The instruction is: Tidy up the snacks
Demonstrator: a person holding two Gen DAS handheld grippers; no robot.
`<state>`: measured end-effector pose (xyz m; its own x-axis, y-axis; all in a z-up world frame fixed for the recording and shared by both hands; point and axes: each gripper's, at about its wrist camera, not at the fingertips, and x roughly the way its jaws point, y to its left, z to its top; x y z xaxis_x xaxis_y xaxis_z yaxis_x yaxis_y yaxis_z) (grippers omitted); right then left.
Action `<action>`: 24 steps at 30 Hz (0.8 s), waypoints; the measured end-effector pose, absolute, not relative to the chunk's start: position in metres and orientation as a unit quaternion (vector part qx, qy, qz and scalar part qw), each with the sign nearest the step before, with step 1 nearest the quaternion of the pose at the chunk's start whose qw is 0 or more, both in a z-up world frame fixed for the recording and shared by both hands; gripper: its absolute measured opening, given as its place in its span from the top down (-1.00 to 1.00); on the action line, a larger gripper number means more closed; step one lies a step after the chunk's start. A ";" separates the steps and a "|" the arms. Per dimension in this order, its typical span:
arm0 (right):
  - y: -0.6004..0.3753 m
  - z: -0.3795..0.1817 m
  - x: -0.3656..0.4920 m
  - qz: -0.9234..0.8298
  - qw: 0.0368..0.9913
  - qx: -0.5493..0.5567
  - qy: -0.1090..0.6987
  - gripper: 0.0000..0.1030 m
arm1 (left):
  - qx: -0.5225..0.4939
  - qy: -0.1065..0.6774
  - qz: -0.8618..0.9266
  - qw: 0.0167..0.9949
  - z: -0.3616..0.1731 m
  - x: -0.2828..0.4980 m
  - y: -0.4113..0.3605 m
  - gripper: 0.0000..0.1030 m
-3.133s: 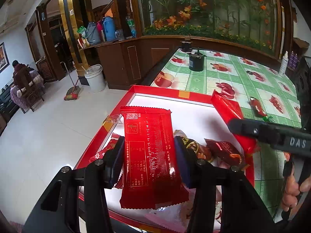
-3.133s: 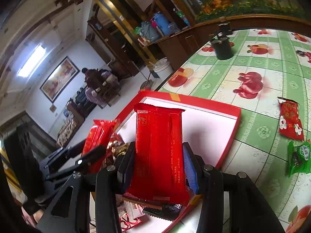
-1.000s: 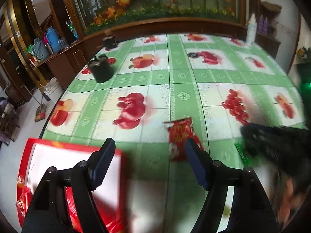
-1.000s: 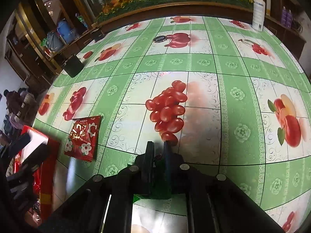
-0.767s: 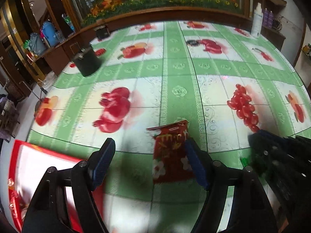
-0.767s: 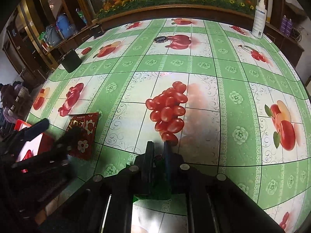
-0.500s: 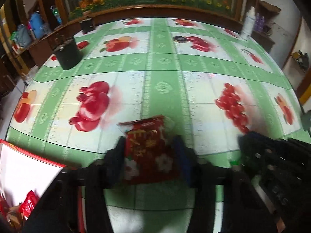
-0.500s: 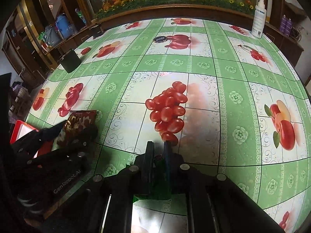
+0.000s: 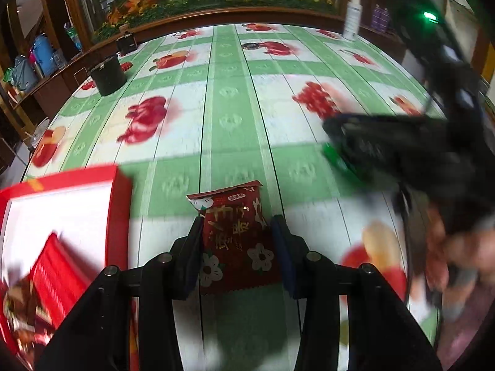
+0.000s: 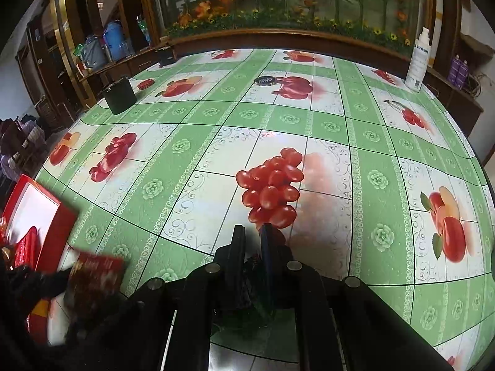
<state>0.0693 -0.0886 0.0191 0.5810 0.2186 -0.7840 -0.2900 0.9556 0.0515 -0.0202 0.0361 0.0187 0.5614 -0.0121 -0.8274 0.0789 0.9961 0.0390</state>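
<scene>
Red box: lies at your far left on the tablecloth, red packets inside.
Left gripper: your jaws pinch the red snack packet by its two side edges; it is just right of the box.
Right gripper: your jaws are nearly pressed together, nipping a green wrapper, blurred in the left view.
Black cup: stands far back on the left.
White bottle: stands far back on the right.
</scene>
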 end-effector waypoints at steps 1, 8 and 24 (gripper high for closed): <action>-0.089 0.019 0.068 0.142 0.889 -0.044 0.433 0.81 | 0.037 0.468 -0.029 0.883 0.019 -0.025 0.037 0.21; -0.101 0.018 0.044 0.109 0.892 -0.053 0.435 0.82 | 0.033 0.465 -0.049 0.883 0.020 -0.050 0.036 0.21; -0.144 0.019 0.009 0.116 0.889 0.052 0.440 0.99 | 0.006 0.455 -0.072 0.887 0.020 -0.067 0.043 0.39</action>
<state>0.0091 -0.1436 0.0192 0.5849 0.2521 -0.7709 -0.1613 0.9676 0.1940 -0.0666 0.0427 0.0201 0.5751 -0.1226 -0.8088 0.1331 0.9896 -0.0554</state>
